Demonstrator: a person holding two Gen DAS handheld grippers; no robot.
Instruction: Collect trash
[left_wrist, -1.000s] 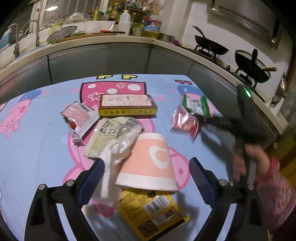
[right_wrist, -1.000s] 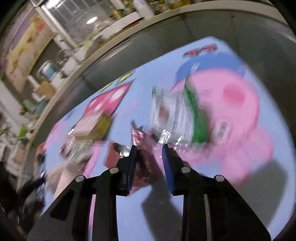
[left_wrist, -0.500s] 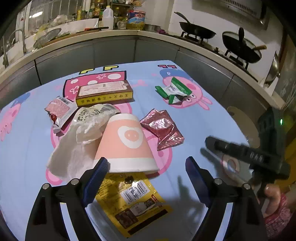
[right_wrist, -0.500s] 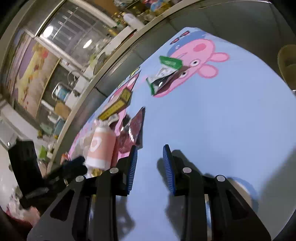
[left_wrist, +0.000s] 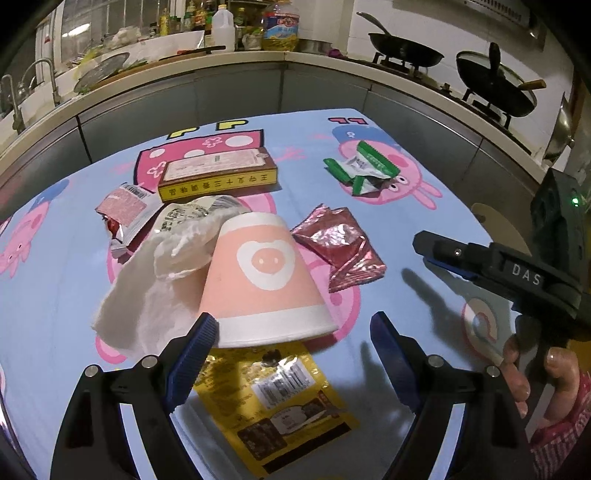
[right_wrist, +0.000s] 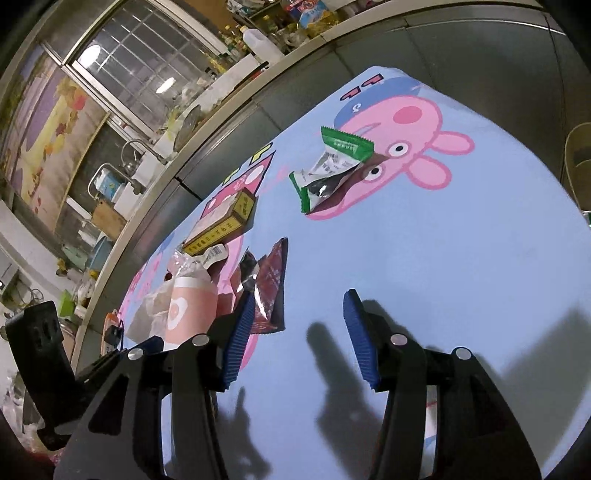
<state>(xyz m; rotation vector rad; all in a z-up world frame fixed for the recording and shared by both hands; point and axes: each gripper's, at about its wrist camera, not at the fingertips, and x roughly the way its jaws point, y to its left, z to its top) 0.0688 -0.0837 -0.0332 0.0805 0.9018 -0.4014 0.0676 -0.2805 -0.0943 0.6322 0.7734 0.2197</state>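
A home kitchen: a counter curves round the room from 9 to 3 o'clock, with a sink tap at 10, oil and sauce bottles at 12, and two woks on a gas stove at 2. A table under a cartoon-pig cloth fills the centre, below a barred window.

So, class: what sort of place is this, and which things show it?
Most likely a home kitchen: black woks on a gas stove, a metal tap over a sink, and bottles of oil and sauces crowding the pale countertop.
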